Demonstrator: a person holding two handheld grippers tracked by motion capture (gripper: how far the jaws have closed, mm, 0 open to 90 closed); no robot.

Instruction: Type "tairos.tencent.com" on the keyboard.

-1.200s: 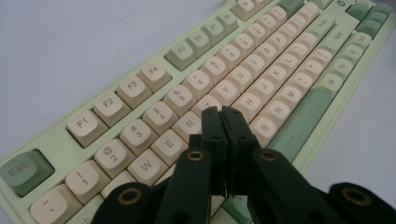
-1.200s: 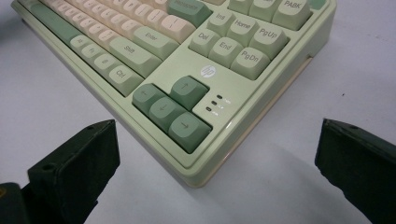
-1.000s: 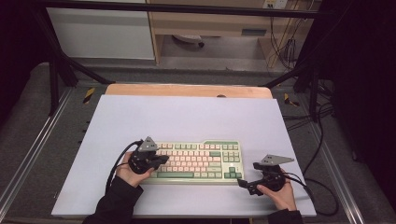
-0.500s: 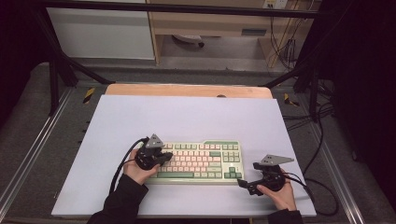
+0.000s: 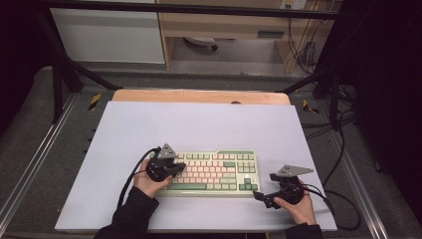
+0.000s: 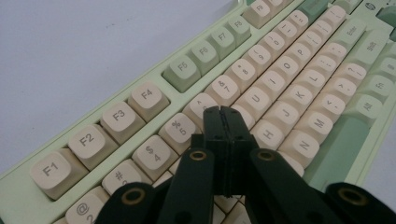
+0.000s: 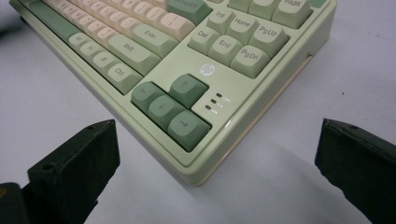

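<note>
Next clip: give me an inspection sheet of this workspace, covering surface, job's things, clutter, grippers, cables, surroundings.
Surface: pale lilac-white table mat over a wooden board edge.
Job's things: pale green keyboard with cream and green keycaps, lying flat near the front edge.
Clutter: nothing seen.
Grippers: left gripper shut, tips above the number and letter rows; right gripper open, jaws apart before the keyboard's arrow-key corner.
Cables: black left cable; black right cable looping off the mat.
Surroundings: black frame bars, grey floor, wooden furniture behind.
</note>
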